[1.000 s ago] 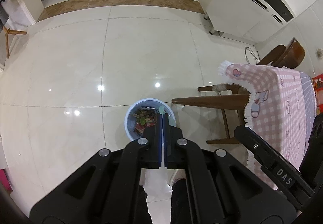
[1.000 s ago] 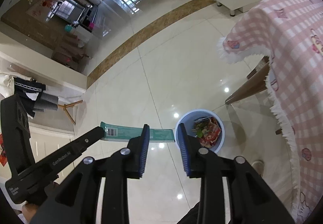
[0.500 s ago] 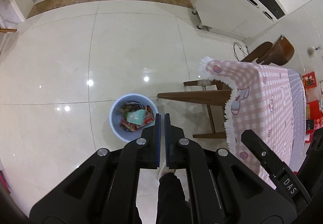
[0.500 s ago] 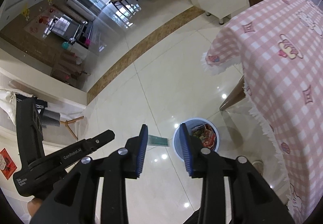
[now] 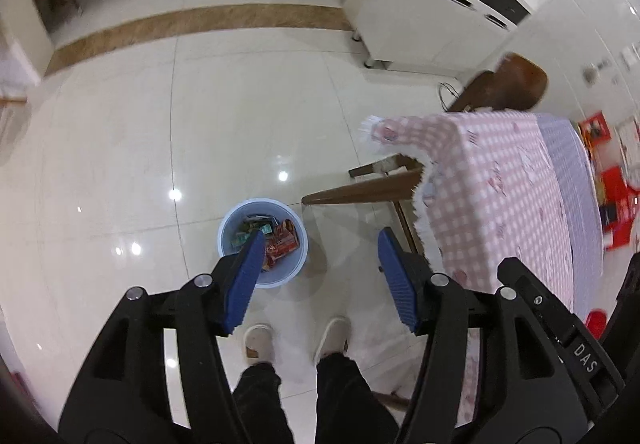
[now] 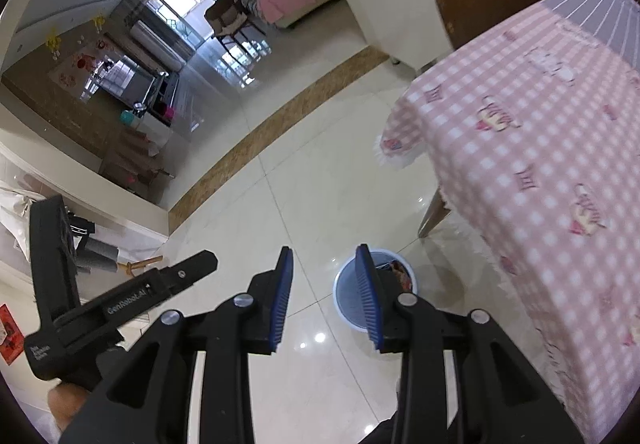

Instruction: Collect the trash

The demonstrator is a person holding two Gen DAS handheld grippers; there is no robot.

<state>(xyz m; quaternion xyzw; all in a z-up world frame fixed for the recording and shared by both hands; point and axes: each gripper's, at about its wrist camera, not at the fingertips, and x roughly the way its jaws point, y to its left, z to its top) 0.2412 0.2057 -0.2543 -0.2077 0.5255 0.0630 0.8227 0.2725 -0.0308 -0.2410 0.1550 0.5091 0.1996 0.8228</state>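
Glossy tiled floor below, and the left tool, jaws opening with nothing between, hangs over the blue bin of wrappers, right tool likewise parted and empty — drop looks done, so next a swing toward the worktop for more trash.

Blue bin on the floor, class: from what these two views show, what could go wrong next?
1. The blue bin stands close to the person's slippers; a step might knock it over.
2. The tablecloth fringe hangs near the left gripper, whose fingers are opening with nothing between them; it could snag.
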